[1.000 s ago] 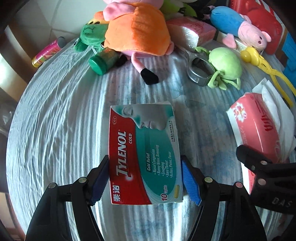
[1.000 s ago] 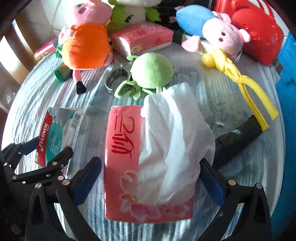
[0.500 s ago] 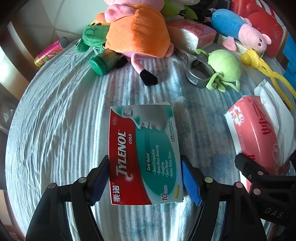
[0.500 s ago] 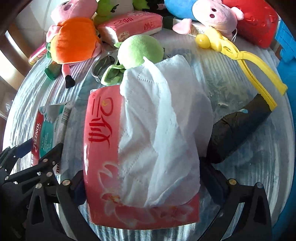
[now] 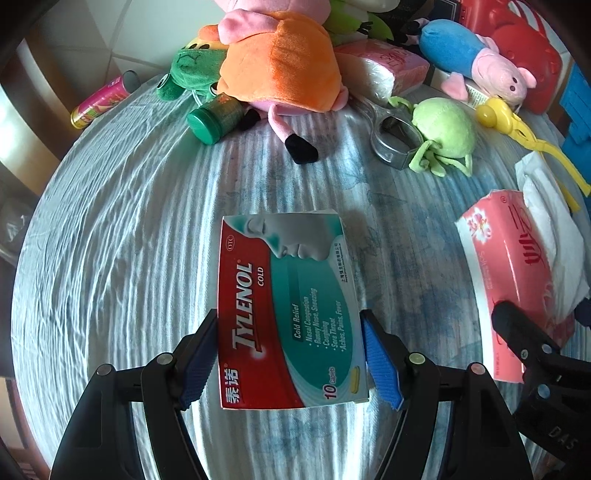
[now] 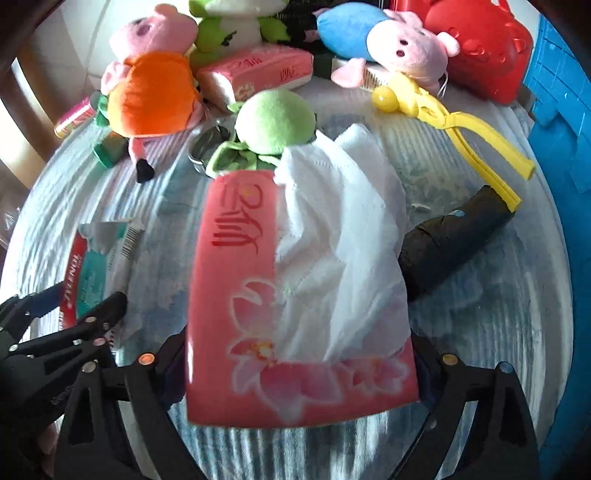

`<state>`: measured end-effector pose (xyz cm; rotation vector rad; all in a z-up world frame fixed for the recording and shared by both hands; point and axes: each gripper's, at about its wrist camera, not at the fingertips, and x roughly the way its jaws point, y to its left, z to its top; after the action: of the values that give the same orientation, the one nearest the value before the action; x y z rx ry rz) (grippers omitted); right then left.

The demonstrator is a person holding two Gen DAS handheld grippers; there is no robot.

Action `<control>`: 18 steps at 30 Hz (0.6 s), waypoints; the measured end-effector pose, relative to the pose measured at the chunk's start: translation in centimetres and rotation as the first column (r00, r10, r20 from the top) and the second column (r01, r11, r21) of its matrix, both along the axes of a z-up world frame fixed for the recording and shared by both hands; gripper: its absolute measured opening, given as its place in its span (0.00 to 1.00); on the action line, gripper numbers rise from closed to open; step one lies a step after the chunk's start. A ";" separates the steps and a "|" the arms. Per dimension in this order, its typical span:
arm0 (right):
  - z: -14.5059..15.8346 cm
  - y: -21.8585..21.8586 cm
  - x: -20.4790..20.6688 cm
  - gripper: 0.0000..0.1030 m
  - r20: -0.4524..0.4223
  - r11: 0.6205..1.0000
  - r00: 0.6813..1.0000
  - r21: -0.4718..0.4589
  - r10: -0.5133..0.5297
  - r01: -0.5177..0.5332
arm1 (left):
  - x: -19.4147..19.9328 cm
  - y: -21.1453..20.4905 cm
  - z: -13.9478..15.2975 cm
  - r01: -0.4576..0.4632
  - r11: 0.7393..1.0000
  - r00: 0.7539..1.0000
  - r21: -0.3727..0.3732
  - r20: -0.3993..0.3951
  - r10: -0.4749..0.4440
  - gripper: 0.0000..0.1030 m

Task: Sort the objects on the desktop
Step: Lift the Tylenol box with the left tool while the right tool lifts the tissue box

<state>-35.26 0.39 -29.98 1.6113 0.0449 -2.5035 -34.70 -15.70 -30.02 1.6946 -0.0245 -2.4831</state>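
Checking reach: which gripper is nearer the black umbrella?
Right. The right gripper, around the tissue pack, sits just beside the umbrella; the left gripper, holding the medicine box, is farther away.

Round table point(image 5: 110, 229) under wrinkled pale blue striped cloth, white tiled wall point(image 5: 147, 33) at eleven o'clock, dappled sunlight across the cloth

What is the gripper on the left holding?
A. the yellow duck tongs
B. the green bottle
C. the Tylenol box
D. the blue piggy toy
C: in the left wrist view the left gripper has its blue pads pressed on both sides of the Tylenol Cold box, while the green bottle, the yellow duck tongs and the blue pig plush lie far off at the back of the table.
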 end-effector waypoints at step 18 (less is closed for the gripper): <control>8.0 -1.5 4.4 0.81 -0.203 0.999 0.978 0.021 0.046 -0.042 | 5.9 1.3 8.4 0.017 0.999 0.981 -0.028 -0.192 -0.023 0.70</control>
<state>-30.88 -1.16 -21.95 1.3377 0.1254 -2.6303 -28.76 -14.38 -21.59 1.4437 -0.0542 -2.6375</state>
